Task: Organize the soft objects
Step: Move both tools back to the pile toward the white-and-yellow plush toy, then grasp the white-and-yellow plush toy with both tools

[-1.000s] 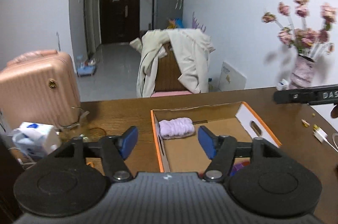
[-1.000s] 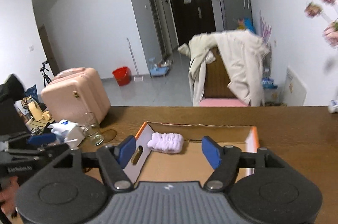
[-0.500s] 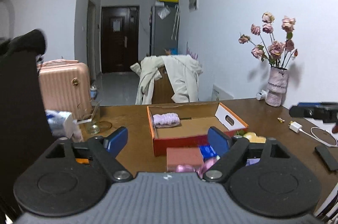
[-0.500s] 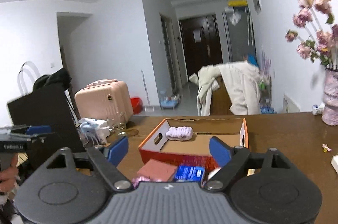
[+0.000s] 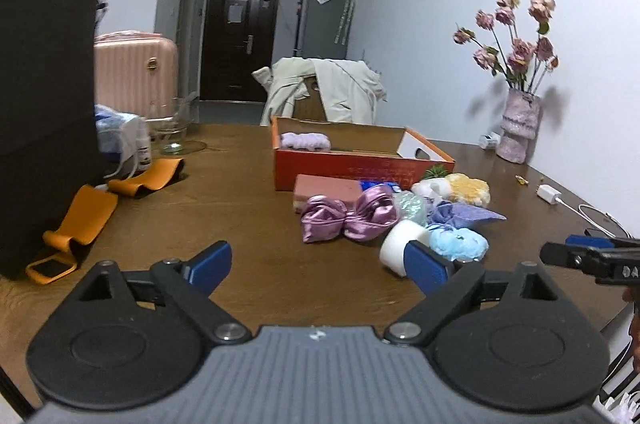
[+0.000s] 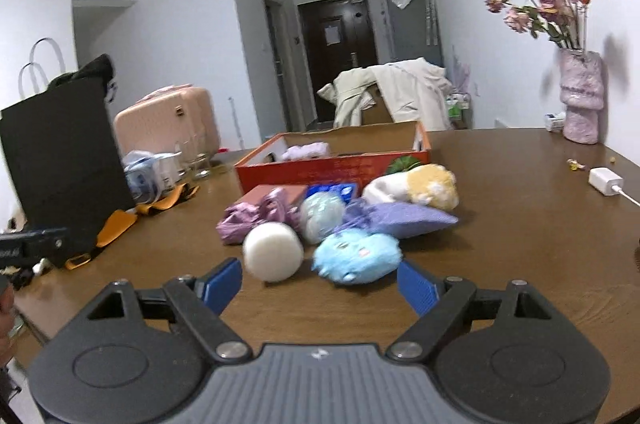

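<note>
Counter, then orange box at its middle: only one soft item inside, a lilac scrunchie at the far end. So barely started. Pile just in front of the box not yet sorted: purple pillow, yellow plush, blue plush, satin bow, white sponge roll. Left claw opening, nothing between its jaws; right claw spread wide and empty, near the blue plush.

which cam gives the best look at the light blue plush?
Right wrist. The light blue plush sits whole and unblocked, just ahead of the open right gripper, nearest thing in the pile. In the left wrist view the plush is off to the right, partly hidden behind the left gripper's fingertip and crowded by the white roll.
</note>
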Demonstrator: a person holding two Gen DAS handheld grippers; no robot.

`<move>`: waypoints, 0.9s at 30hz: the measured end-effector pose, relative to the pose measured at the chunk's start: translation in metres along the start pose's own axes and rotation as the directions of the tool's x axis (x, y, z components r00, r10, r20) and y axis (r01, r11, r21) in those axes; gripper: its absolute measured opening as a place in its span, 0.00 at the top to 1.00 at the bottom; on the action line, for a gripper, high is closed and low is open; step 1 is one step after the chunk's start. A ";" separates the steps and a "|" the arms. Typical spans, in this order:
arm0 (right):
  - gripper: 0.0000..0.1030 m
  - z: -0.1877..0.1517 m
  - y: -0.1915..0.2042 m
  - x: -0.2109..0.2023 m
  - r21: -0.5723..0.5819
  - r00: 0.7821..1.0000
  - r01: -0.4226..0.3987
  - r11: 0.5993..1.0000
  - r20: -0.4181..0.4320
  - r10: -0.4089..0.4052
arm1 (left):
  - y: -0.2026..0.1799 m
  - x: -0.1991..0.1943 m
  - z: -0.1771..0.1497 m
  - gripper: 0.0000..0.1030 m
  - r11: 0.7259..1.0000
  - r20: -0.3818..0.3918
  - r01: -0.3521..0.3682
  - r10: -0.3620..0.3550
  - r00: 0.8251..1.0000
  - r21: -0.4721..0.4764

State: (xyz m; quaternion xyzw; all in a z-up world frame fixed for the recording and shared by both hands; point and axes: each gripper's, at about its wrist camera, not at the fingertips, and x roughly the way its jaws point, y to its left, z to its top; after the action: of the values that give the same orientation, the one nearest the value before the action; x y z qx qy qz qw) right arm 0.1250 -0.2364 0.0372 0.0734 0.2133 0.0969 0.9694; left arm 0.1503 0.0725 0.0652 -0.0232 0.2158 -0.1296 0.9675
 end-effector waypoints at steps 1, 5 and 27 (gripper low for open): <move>0.18 0.003 -0.005 0.005 0.011 1.000 0.006 1.000 0.002 -0.006 | -0.003 0.006 0.002 0.08 1.000 -0.002 0.008 -0.008 1.000 0.005; 0.18 0.020 -0.029 0.030 0.025 0.999 0.042 0.999 0.006 -0.042 | -0.027 0.043 0.020 0.08 0.994 -0.016 0.096 -0.096 0.995 0.043; 0.53 0.063 -0.139 0.225 0.118 0.988 0.058 0.991 -0.147 -0.041 | -0.110 0.359 0.082 0.41 0.906 -0.427 0.404 -0.418 0.802 -0.128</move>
State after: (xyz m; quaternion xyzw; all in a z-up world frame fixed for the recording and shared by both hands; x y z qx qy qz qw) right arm 0.3735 -0.3279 -0.0218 0.1197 0.2899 0.0647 0.9473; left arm 0.4717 -0.1283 0.0032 -0.0538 0.4228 -0.3346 0.8404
